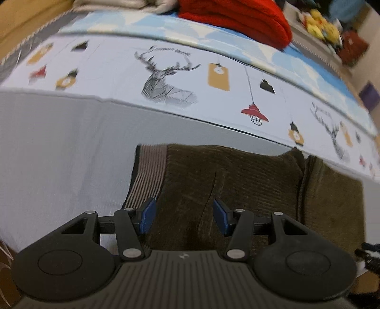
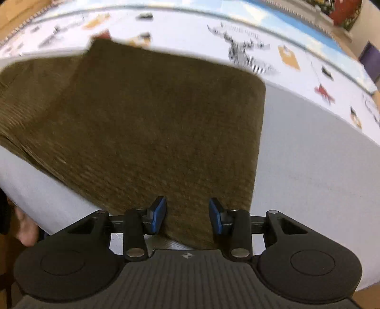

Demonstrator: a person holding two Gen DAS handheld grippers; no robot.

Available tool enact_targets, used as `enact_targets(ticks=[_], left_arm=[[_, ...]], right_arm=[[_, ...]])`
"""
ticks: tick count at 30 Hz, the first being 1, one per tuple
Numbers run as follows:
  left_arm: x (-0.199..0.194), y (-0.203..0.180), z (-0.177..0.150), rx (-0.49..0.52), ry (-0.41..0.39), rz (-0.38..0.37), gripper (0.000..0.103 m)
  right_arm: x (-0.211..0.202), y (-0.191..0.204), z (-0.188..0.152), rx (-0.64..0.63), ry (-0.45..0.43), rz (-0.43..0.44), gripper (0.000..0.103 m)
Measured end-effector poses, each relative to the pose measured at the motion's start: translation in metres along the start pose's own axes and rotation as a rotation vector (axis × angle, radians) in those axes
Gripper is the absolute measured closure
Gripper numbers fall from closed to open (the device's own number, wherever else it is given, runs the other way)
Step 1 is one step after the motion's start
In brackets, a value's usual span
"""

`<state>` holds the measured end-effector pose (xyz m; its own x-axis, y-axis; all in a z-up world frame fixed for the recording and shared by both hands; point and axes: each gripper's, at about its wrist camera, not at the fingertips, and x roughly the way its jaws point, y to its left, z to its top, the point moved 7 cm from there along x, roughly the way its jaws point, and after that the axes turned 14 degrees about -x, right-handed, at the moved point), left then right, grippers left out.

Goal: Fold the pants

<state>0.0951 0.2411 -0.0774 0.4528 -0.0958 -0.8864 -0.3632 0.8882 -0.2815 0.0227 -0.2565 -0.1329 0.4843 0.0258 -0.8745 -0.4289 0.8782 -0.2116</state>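
Olive-brown corduroy pants lie folded on a grey cloth-covered surface, their striped ribbed waistband at the left end. My left gripper hovers over the pants near the waistband, open, with its blue pads apart and nothing pinched. In the right wrist view the pants show as a flat folded slab with a squared right edge. My right gripper stands open over the slab's near corner. The fabric passes beneath the gap between its fingers, and the pads do not press on it.
Beyond the grey surface runs a white sheet printed with deer and lamps, then a blue strip. A red knitted garment is piled at the back, with yellow toys to its right. A person's hand shows at the lower left edge.
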Motion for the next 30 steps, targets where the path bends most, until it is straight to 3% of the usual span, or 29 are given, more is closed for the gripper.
enact_targets(ticks=[3, 8, 11, 15, 17, 19, 21, 25, 27, 30], left_arm=[[0.000, 0.020, -0.004, -0.089, 0.034, -0.029, 0.040], [0.012, 0.049, -0.015, -0.190, 0.121, -0.044, 0.039], [0.023, 0.060, -0.022, -0.222, 0.169, -0.035, 0.039], [0.047, 0.073, -0.032, -0.292, 0.231, -0.036, 0.038], [0.058, 0.077, -0.032, -0.336, 0.255, -0.043, 0.038], [0.067, 0.077, -0.030, -0.348, 0.267, -0.038, 0.038], [0.077, 0.075, -0.028, -0.331, 0.279, -0.016, 0.037], [0.082, 0.069, -0.025, -0.314, 0.268, 0.011, 0.037], [0.078, 0.064, -0.023, -0.275, 0.237, 0.029, 0.056], [0.065, 0.055, -0.015, -0.238, 0.159, 0.034, 0.075]], right_arm=[[-0.037, -0.006, 0.030, 0.012, -0.134, 0.007, 0.060], [-0.094, -0.034, 0.089, -0.038, -0.318, -0.073, 0.058], [-0.099, -0.053, 0.111, -0.057, -0.385, -0.128, 0.057], [-0.067, -0.071, 0.096, 0.092, -0.400, -0.123, 0.057], [-0.041, -0.075, 0.085, 0.170, -0.262, -0.100, 0.059], [-0.047, -0.081, 0.091, 0.232, -0.313, -0.104, 0.059], [-0.050, -0.079, 0.096, 0.242, -0.342, -0.095, 0.060], [-0.035, -0.072, 0.095, 0.217, -0.285, -0.092, 0.060], [-0.032, -0.070, 0.099, 0.225, -0.284, -0.076, 0.060], [-0.026, -0.064, 0.103, 0.195, -0.270, -0.076, 0.060]])
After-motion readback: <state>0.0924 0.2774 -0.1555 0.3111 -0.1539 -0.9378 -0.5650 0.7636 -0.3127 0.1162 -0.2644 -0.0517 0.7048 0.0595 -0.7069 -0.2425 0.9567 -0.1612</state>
